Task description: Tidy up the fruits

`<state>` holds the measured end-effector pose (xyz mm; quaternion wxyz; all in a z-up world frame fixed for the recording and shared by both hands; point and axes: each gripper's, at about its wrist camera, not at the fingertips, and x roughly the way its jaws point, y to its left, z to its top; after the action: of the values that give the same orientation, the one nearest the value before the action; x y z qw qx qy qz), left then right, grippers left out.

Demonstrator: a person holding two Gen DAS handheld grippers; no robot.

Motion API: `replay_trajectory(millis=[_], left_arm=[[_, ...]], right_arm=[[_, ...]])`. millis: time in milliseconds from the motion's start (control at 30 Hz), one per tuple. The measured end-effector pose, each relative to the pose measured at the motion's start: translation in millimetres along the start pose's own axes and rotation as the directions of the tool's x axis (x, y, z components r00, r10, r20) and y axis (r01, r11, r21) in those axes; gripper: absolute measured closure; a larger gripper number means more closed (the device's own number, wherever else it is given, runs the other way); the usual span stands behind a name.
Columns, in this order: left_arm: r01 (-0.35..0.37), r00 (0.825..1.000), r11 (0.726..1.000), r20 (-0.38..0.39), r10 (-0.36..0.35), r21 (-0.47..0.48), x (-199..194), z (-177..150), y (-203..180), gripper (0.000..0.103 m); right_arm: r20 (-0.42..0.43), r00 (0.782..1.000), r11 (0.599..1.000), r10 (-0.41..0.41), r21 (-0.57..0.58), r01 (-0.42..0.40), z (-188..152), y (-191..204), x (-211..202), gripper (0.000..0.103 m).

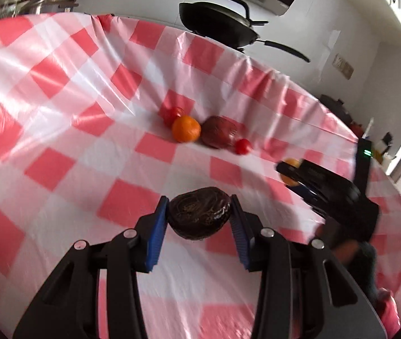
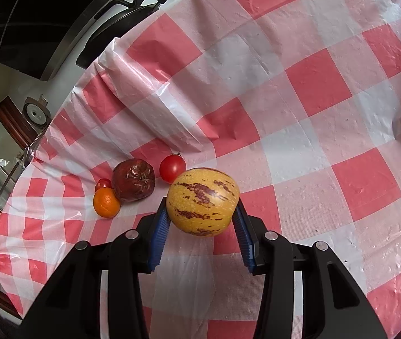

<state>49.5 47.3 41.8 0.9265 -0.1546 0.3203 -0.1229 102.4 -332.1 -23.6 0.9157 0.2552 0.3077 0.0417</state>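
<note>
Ribbed blue pads of the left gripper (image 1: 199, 212) pinch a wrinkled dark fruit (image 1: 200, 212); the right gripper (image 2: 202, 214) clamps a smooth, purple-streaked yellow melon (image 2: 202, 202). Ahead on glossy checked plastic (image 2: 313, 84) lie a round orange (image 2: 106, 202) and tomatoes (image 2: 172, 168).

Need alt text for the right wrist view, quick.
The right gripper holds a yellow purple-streaked fruit above a red-and-white checked tablecloth. Left of it lie a dark wrinkled fruit, an orange and two tomatoes.
</note>
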Motion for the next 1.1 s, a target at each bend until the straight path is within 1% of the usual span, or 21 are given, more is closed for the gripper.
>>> replay_trajectory(millis=[33,133,200,367,467,533,600,667,767,833,900,1100], left_arm=[[0.011,1.0,1.0,0.007,-0.011,0.009,-3,-1,-3,0.06],[0.007,0.999,0.998,0.048,-0.01,0.062,-9,1,-15,0.06],[0.005,0.999,0.997,0.046,-0.008,0.072,-9,3,-16,0.06],[0.005,1.0,1.0,0.002,-0.005,0.017,3,6,-3,0.06],[-0.023,1.0,1.0,0.009,0.023,0.005,2,6,3,0.06],[-0.041,0.999,0.999,0.035,0.041,0.006,-4,7,4,0.06],[-0.078,0.995,0.997,0.069,0.077,0.012,-18,4,6,0.06],[-0.082,0.993,0.997,0.083,0.081,0.003,-34,-2,10,0.06],[-0.099,0.988,0.995,0.114,0.099,-0.008,-65,-16,18,0.06],[-0.098,0.986,0.995,0.133,0.1,-0.018,-87,-28,25,0.06],[-0.122,0.981,0.993,0.152,0.12,-0.001,-108,-43,30,0.06],[-0.135,0.978,0.991,0.159,0.134,-0.005,-157,-68,53,0.06]], right_arm=[[-0.001,1.0,1.0,0.0,0.0,0.0,0,0,0,0.059],[-0.001,1.0,1.0,0.001,-0.001,-0.001,0,0,0,0.059],[-0.001,1.0,1.0,0.001,-0.001,-0.001,0,0,0,0.059],[0.014,1.0,1.0,0.011,0.023,-0.011,2,-5,-1,0.059],[0.021,1.0,0.999,0.015,0.03,-0.015,1,-7,-4,0.059],[0.02,1.0,0.999,0.01,0.038,-0.011,0,-7,-7,0.059],[0.013,1.0,0.999,0.002,0.041,-0.002,-5,-5,-14,0.059],[-0.036,0.999,0.998,-0.009,0.061,0.012,-21,-4,-25,0.059],[-0.052,0.999,0.999,0.007,0.048,-0.005,-48,4,-50,0.059],[-0.068,0.997,0.999,0.028,0.038,-0.025,-65,11,-66,0.059],[-0.086,0.995,0.999,0.044,0.017,-0.043,-87,21,-84,0.059],[-0.116,0.988,0.992,0.103,-0.064,-0.111,-139,55,-126,0.059]])
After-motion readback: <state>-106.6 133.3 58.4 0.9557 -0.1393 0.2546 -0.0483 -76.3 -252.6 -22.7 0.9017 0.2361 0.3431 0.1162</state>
